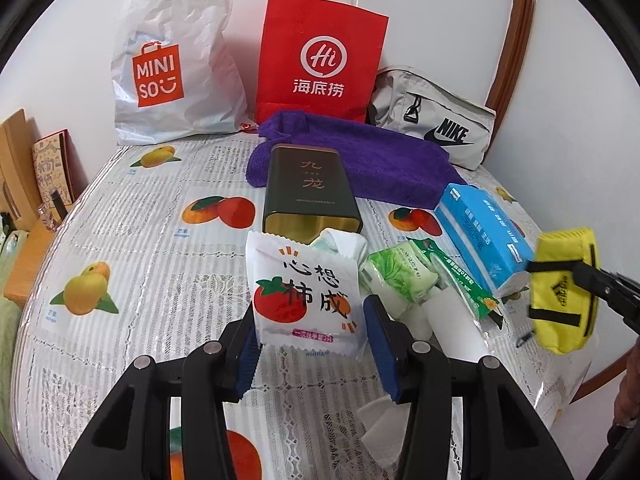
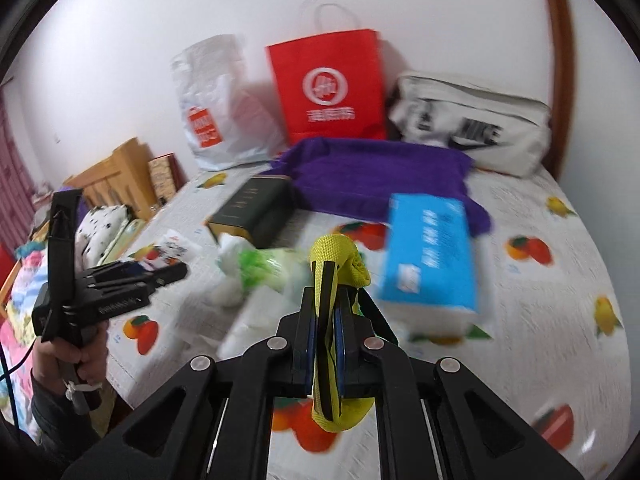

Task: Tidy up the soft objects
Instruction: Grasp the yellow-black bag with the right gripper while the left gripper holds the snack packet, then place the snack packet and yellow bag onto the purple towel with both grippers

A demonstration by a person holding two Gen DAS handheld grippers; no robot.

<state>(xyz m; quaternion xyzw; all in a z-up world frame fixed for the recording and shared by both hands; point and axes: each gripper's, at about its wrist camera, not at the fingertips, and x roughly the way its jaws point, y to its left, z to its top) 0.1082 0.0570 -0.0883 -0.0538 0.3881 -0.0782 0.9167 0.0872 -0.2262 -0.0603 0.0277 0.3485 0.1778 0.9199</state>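
Note:
A white snack packet [image 1: 308,292] with a persimmon print sits between the blue pads of my left gripper [image 1: 312,344], which touch both of its edges. The right wrist view shows that left gripper [image 2: 176,272] in a hand above the table's left edge. My right gripper [image 2: 326,320] is shut on a yellow fabric pouch [image 2: 336,256] with black straps and holds it off the table. In the left wrist view the yellow pouch [image 1: 564,292] hangs at the far right. A blue tissue pack [image 1: 484,236], a green wipes packet [image 1: 400,276] and a purple towel [image 1: 360,160] lie on the table.
A dark tin [image 1: 310,192] lies on its side, open mouth toward me, with crumpled white tissue [image 1: 340,242] at it. At the back wall stand a white plastic bag [image 1: 172,64], a red paper bag [image 1: 320,60] and a grey Nike bag [image 1: 432,116]. A fruit-print cloth [image 1: 140,240] covers the table.

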